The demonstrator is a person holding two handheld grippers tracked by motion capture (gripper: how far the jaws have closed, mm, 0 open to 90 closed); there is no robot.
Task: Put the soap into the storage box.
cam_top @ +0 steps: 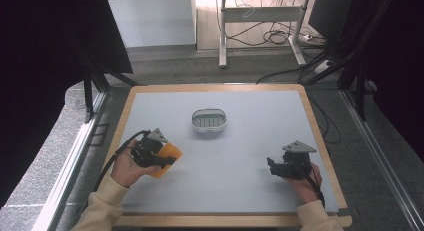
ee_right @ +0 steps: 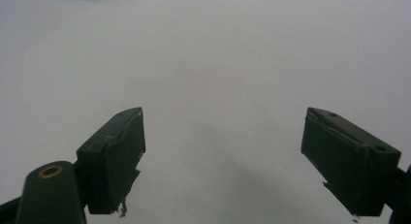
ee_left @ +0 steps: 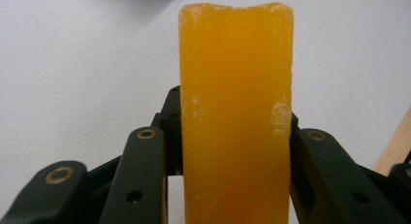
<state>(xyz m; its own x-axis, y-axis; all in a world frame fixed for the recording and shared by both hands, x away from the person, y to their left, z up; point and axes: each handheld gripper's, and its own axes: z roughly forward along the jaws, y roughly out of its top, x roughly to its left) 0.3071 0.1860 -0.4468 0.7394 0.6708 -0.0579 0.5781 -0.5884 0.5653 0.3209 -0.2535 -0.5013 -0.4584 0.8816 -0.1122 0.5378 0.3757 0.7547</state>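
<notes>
Left to right. My left gripper [cam_top: 162,158] sits at the near left of the pale grey table mat [cam_top: 250,191], its jaws clamped on the two long flanks of a translucent orange rectangular soap bar [ee_left: 236,112]. In the left gripper view the bar runs straight out from between the jaws, its long axis in line with them, its far end rough and slightly chipped and well beyond the jaw tips; the jaws grip it low on its length. In the high view the bar's [cam_top: 167,158] free end points away from my hand, to the right and a little toward the far side of the table.

Ahead of the left jaws and off to their right stands the small white oval plastic soap dish with a slotted grey insert [cam_top: 210,121]. Its long axis lies crosswise on the table, so I judge that the bar must be swung until its length matches that axis before it goes down. The dish is well apart from the bar.

My right gripper [cam_top: 272,167] rests at the near right, jaws spread wide with nothing between them, bare mat ahead. It seems to lie about as far from the dish as the left, which carries the bar, so the coming move falls to the left hand.
</notes>
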